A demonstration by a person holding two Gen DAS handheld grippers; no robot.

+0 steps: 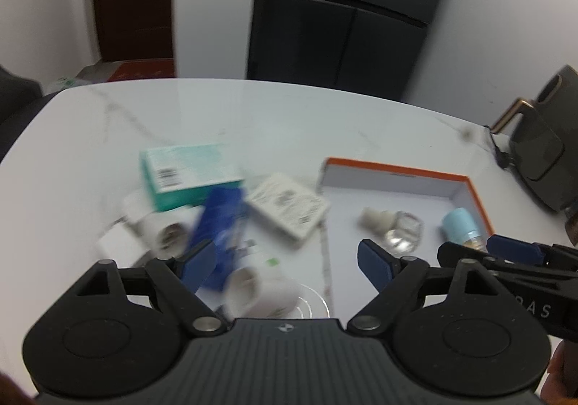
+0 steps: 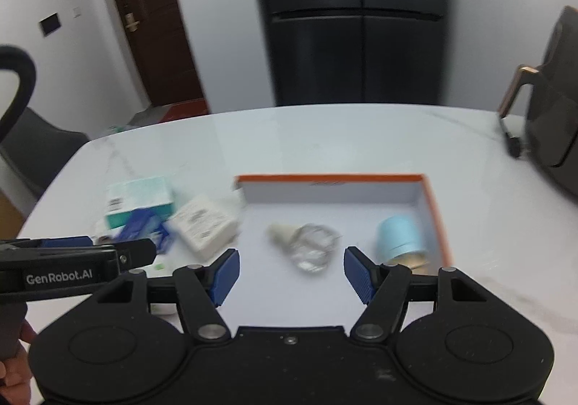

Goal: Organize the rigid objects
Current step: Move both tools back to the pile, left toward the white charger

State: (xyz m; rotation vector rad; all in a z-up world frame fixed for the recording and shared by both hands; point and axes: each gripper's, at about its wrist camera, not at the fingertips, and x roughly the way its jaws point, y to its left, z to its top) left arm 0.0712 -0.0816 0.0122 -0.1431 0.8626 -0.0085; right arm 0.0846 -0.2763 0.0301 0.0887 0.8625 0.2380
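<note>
On the left side of the white counter (image 1: 253, 108) lies a messy pile of small things. A green and white box (image 1: 184, 172) with a barcode sits at the back. Its words are too blurry to read. A dark blue box (image 1: 220, 213) leans against it. White round plug-like things (image 1: 159, 231) lie in front, but they are too blurry to tell for sure. Just to the right is a flat white box (image 1: 289, 208) with grey print that cannot be read.

The left claw (image 1: 281, 260) hangs over the pile. Its blue pads (image 1: 198, 260) are spread wide and hold nothing. In the right wrist view its side shows white letters that say "GenRobot.AI".

Next comes a shallow tray (image 2: 435, 210) with an orange rim and a white inside. It sits just beside the flat white box. Small dark writing on its far wall is too small to read. In the tray lies a clear glass bottle (image 2: 310, 248) with a cream cap, tipped on its side. To its right, near the tray's right wall, lies a light blue tube-shaped thing (image 2: 397, 237) with a gold end.

The right claw (image 2: 290, 273) hangs over the near part of the tray. It is spread wide too, with nothing between its blue pads. The glass bottle shows in the gap, but the pads do not touch it. Seen from the left wrist, its side shows the letters "AS".

A dark chair (image 2: 549, 123) with a gold arm stands at the far right. A black fridge (image 2: 354, 18) and a brown door (image 2: 151, 18) stand behind the counter.
</note>
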